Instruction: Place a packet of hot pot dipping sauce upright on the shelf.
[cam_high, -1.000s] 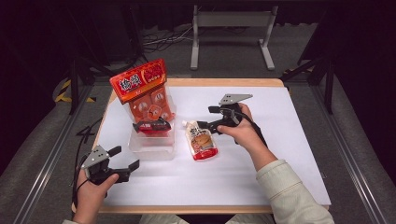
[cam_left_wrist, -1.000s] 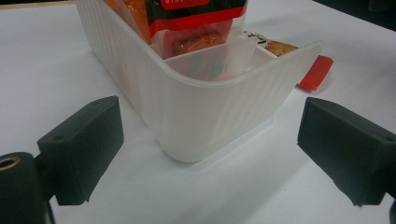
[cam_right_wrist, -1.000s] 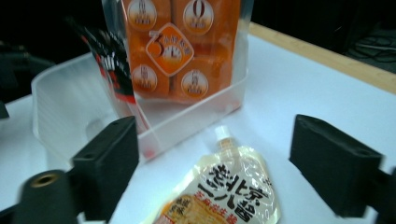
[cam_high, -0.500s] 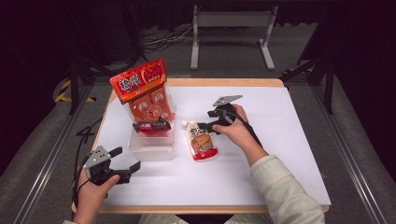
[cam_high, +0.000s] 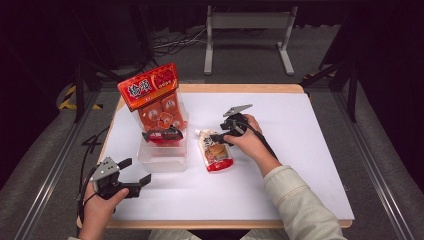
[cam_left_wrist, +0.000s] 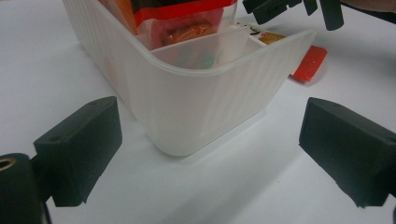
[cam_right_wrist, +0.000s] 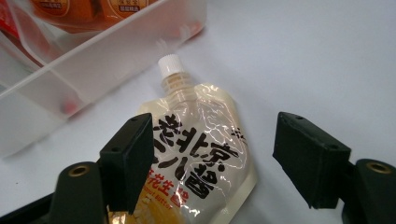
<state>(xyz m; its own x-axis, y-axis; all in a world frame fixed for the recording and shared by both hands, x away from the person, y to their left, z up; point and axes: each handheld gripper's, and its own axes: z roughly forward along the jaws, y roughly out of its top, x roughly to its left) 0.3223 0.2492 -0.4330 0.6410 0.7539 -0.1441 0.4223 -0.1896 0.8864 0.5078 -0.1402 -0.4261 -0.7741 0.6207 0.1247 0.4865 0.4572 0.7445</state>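
In the high view the right claw (cam_high: 218, 136) sits a little right of the frame's centre, held low over the top of a spouted sauce pouch (cam_high: 215, 153) that lies flat on the white tabletop (cam_high: 300, 150). The right gripper view looks straight down the claw: its two black jaws stand wide apart, one over the left edge of the pouch (cam_right_wrist: 201, 154) and the other out over bare tabletop to the right, and neither pad presses on it. The jaws have just been closing a little, with the pouch lying under the gap between them and not gripped. The pouch's white screw cap (cam_right_wrist: 171, 64) points toward the upper left of that view, just beside the wall of a clear plastic bin (cam_right_wrist: 93, 70).

In the high view the bin (cam_high: 162, 159) stands just left of the pouch, with a tall orange-red snack bag (cam_high: 152, 97) standing up in it and leaning toward the upper left.

The left claw (cam_high: 134, 172) rests in the lower left of the high view, near the tabletop's front edge. The left gripper view shows its jaws spread wide with nothing between them, pointed at the bin's rounded corner (cam_left_wrist: 201, 102), which is near but apart from the pads.
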